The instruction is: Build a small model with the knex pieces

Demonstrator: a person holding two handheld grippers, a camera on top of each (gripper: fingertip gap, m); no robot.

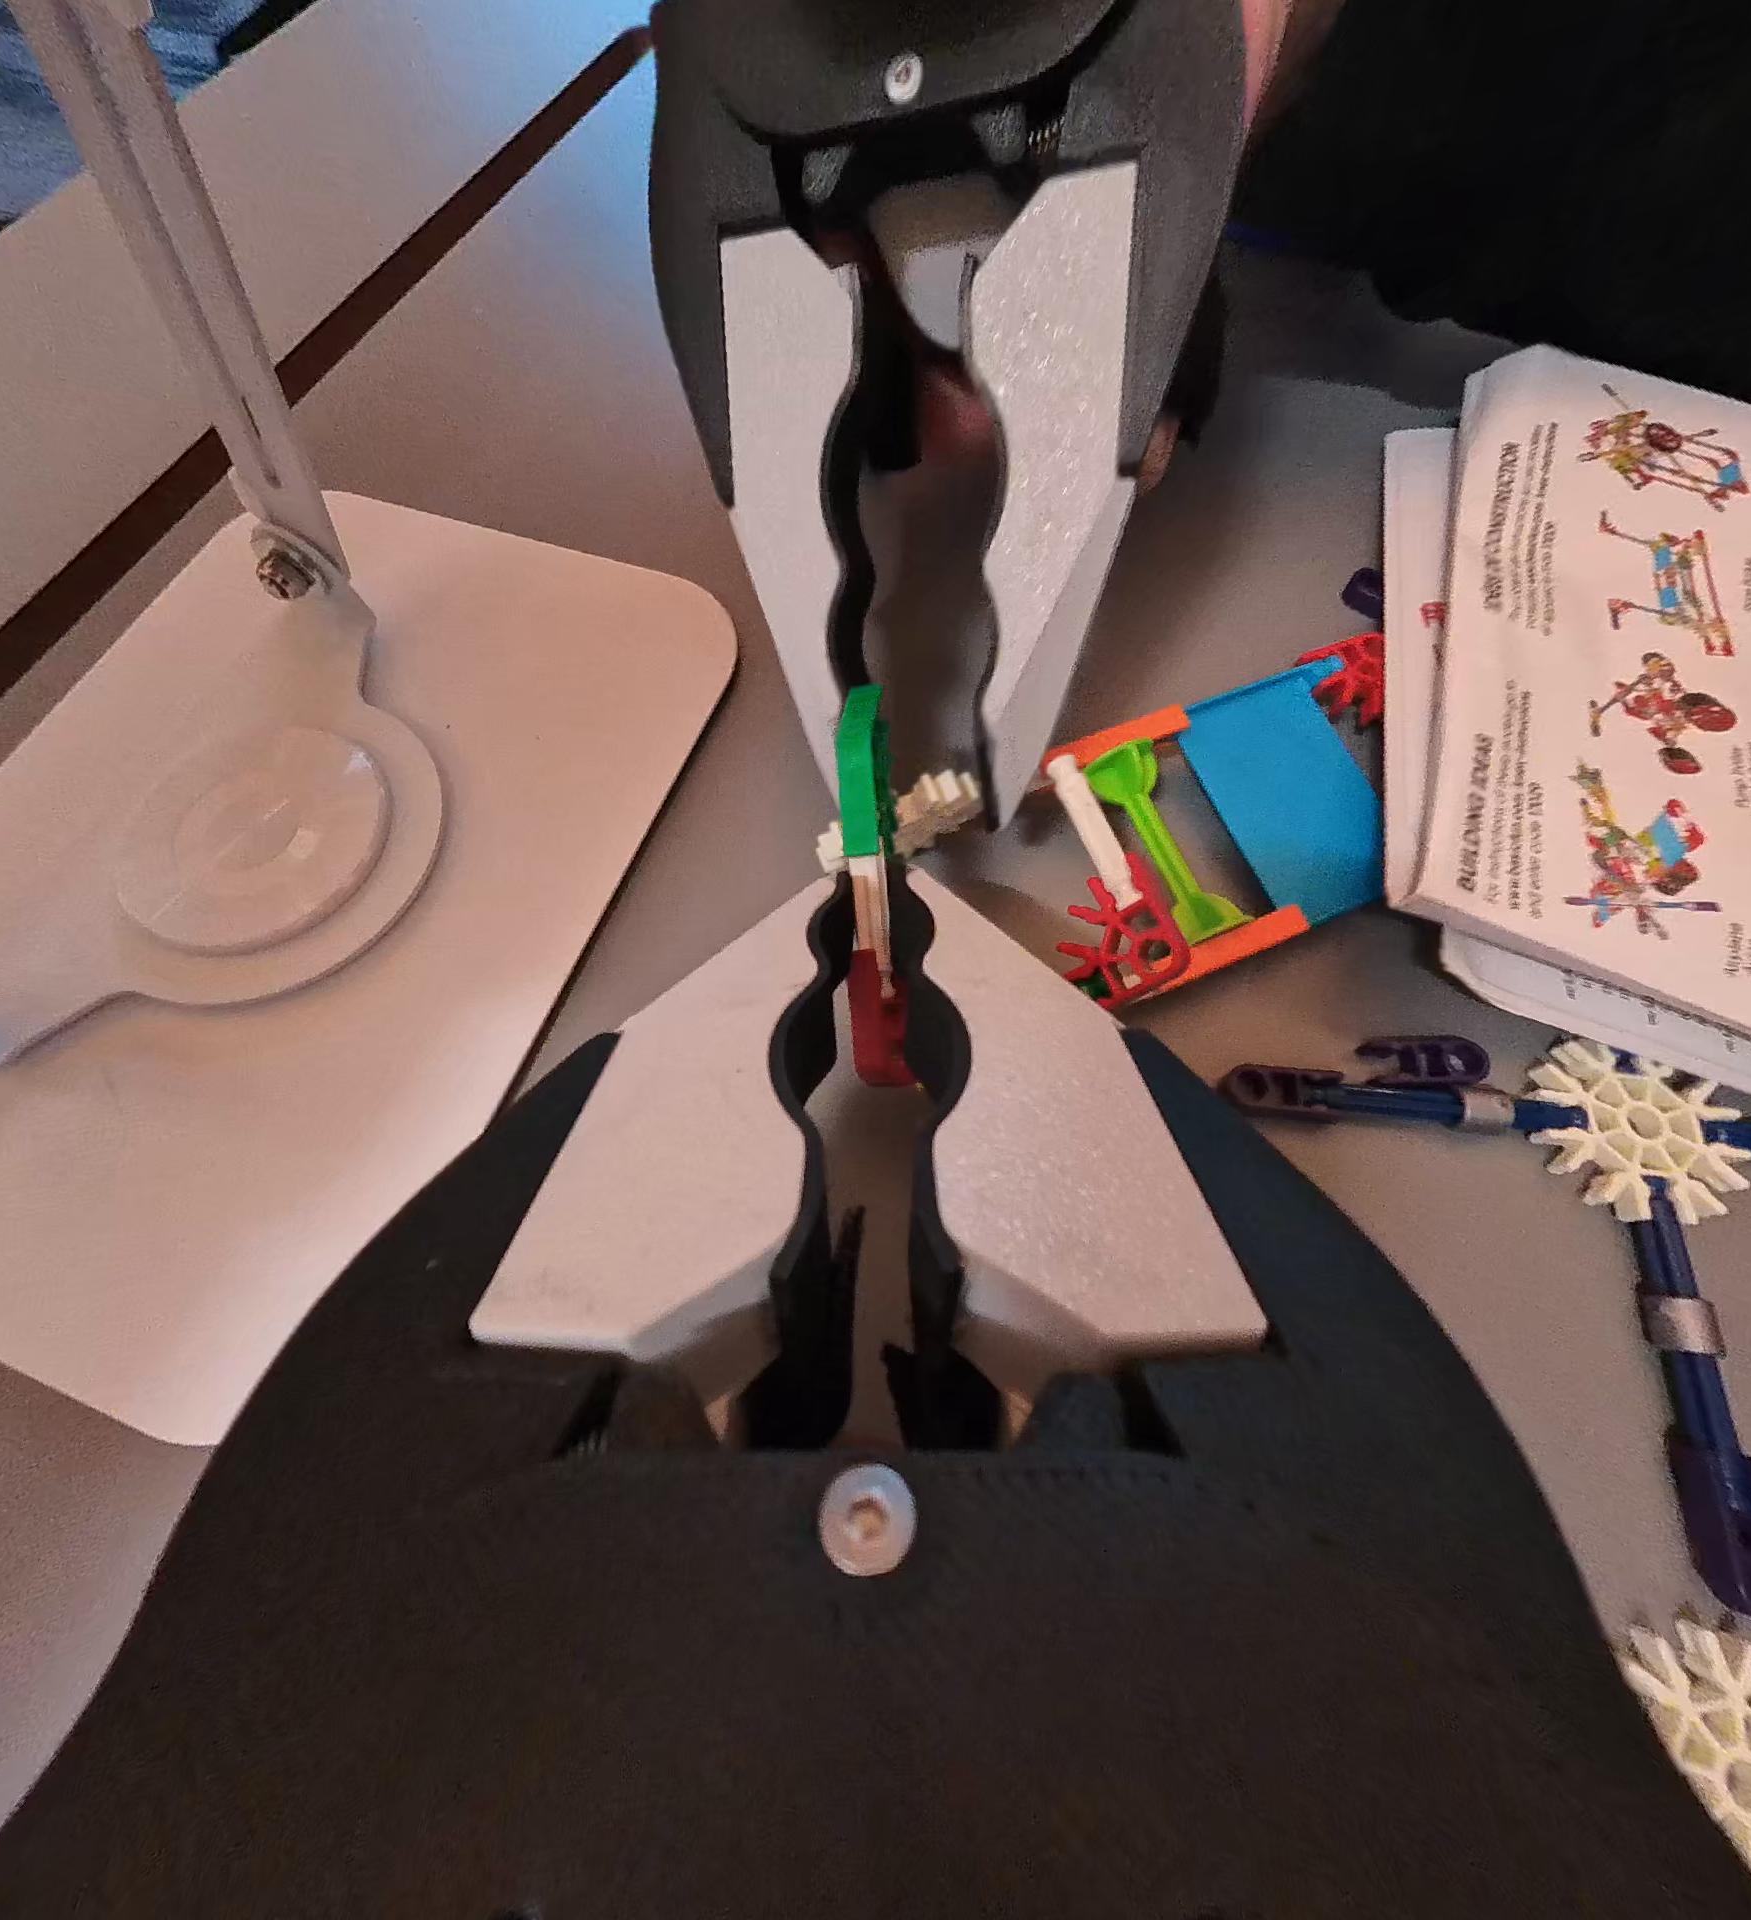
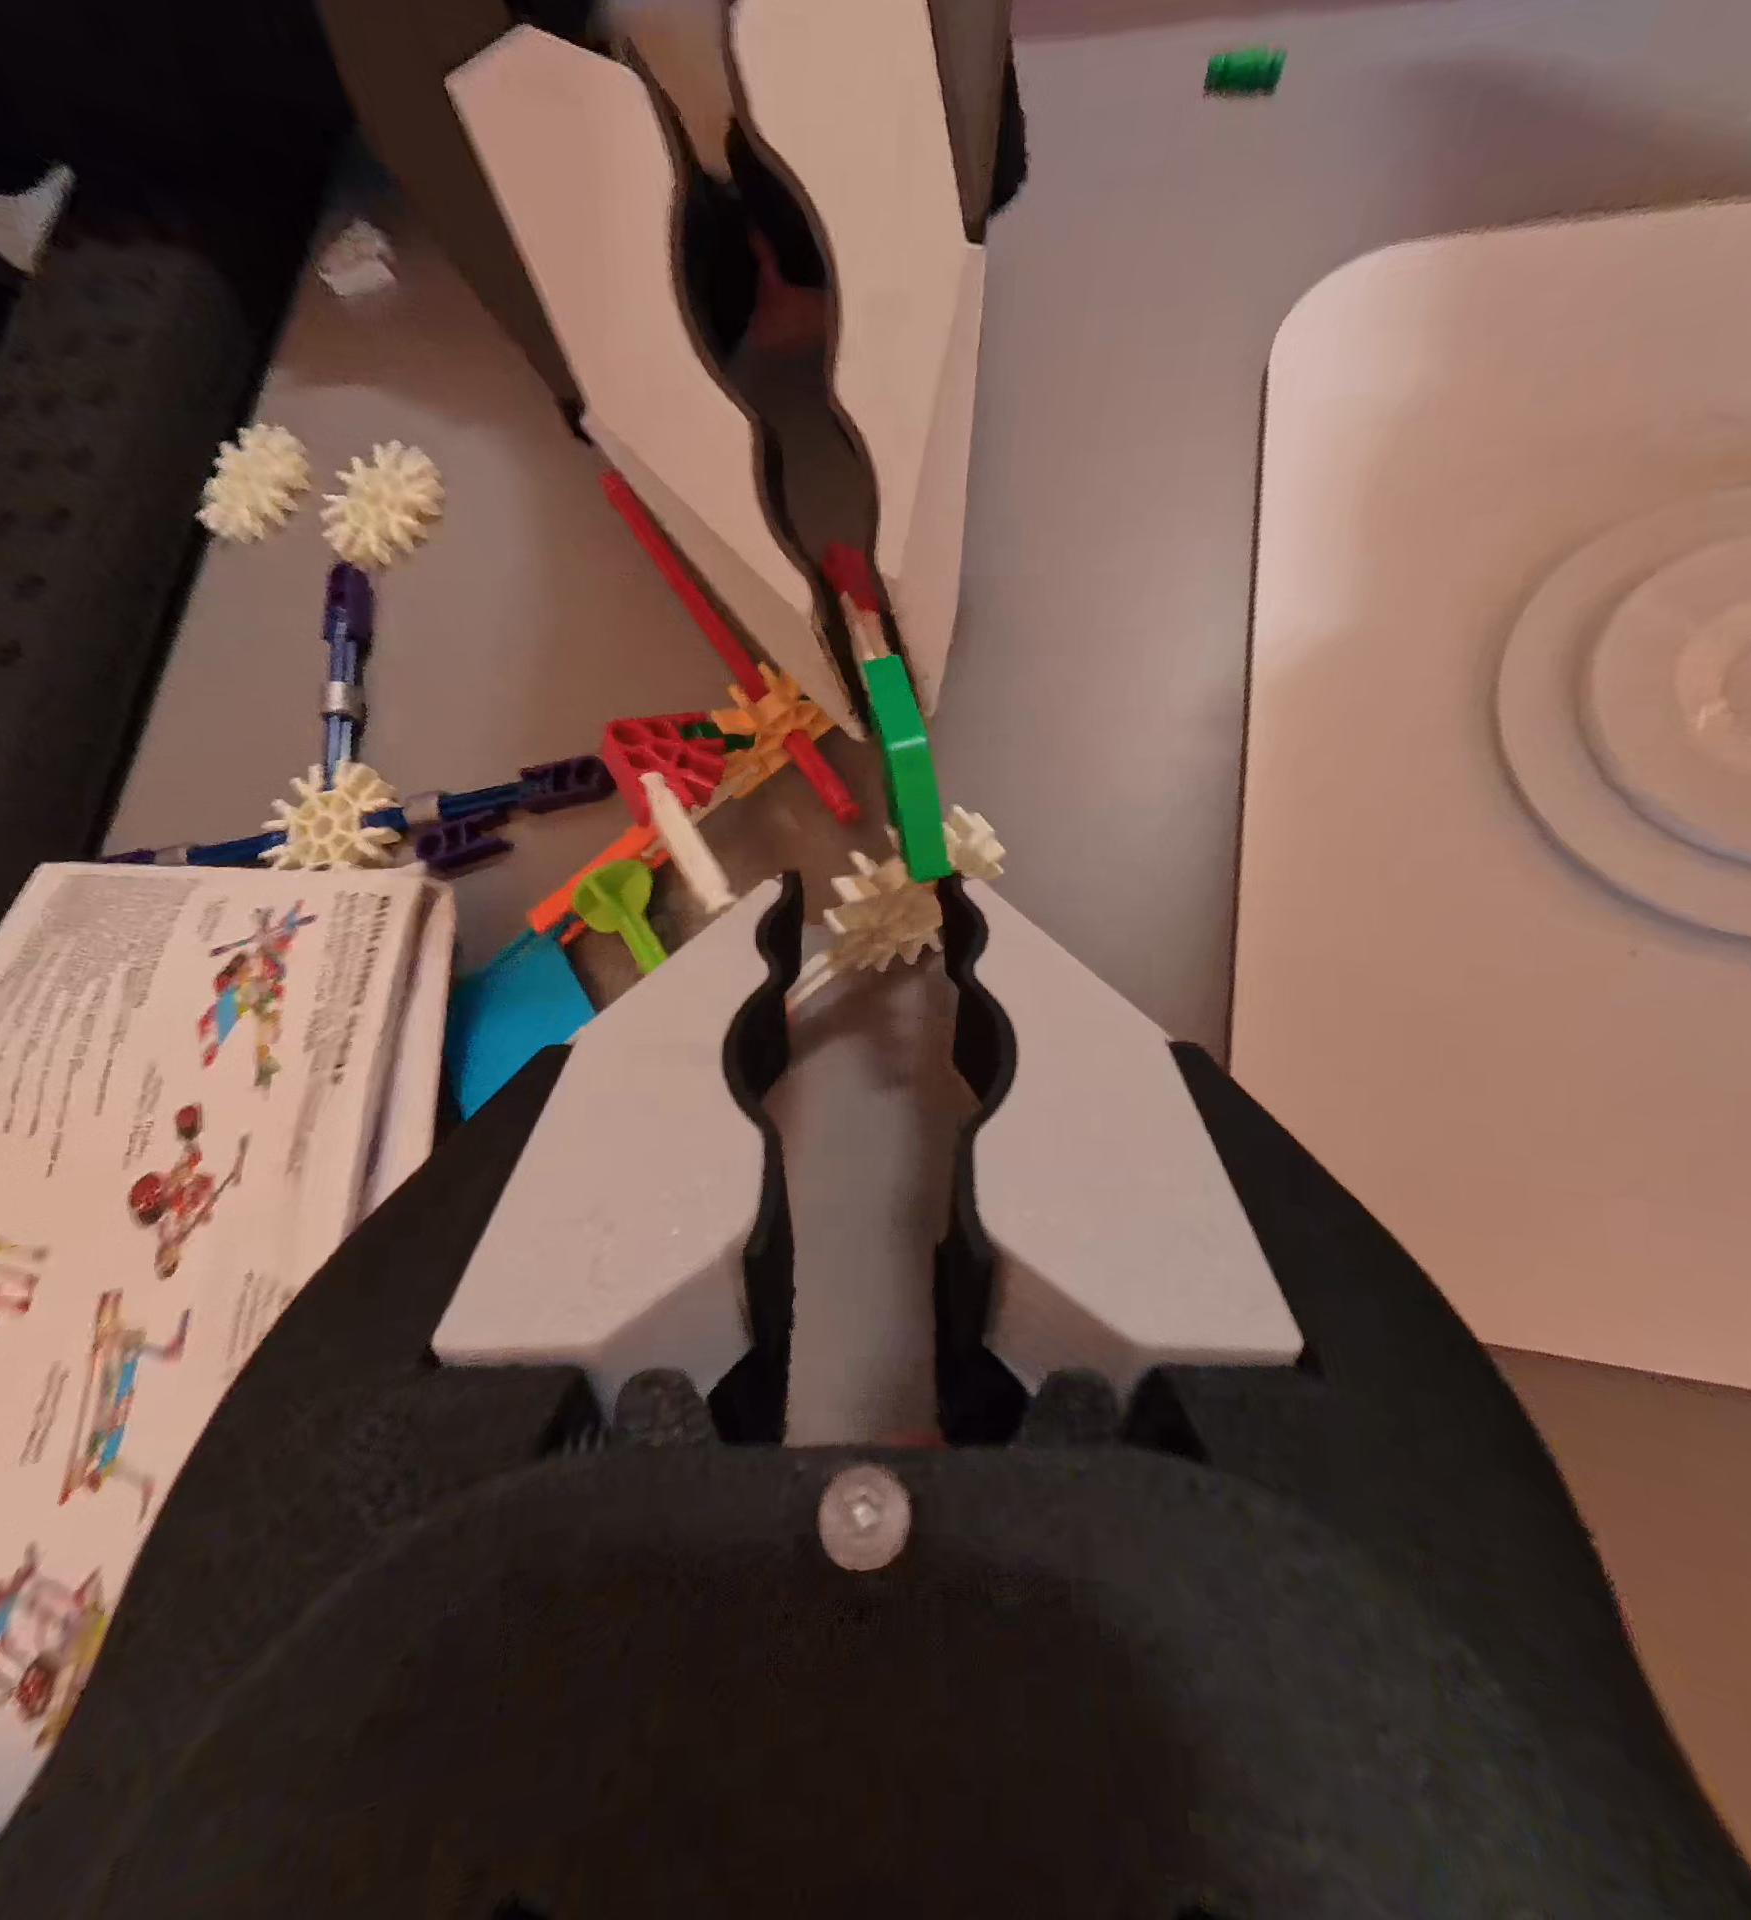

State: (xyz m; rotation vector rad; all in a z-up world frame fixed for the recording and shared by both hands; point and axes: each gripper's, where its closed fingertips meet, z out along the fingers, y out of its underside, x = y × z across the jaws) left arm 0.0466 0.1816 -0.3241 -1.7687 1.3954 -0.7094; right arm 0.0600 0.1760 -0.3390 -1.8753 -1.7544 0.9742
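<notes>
left gripper (image 1: pixel 871 894) pinching white rod (image 1: pixel 873 914) | right gripper (image 2: pixel 866 883) opposite, gripping white connector (image 2: pixel 886 914)

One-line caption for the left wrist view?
Left gripper shut on a red connector and white rod; right gripper meets it at the green connector, booklet alongside.

Setting: an indoor desk or worktable (image 1: pixel 497 343) with a pale grey top. A white stand base (image 1: pixel 497 727) rests on it. Beside the base lie plastic construction-toy pieces (image 1: pixel 1214 831) and a printed instruction booklet (image 1: pixel 1619 665).
</notes>
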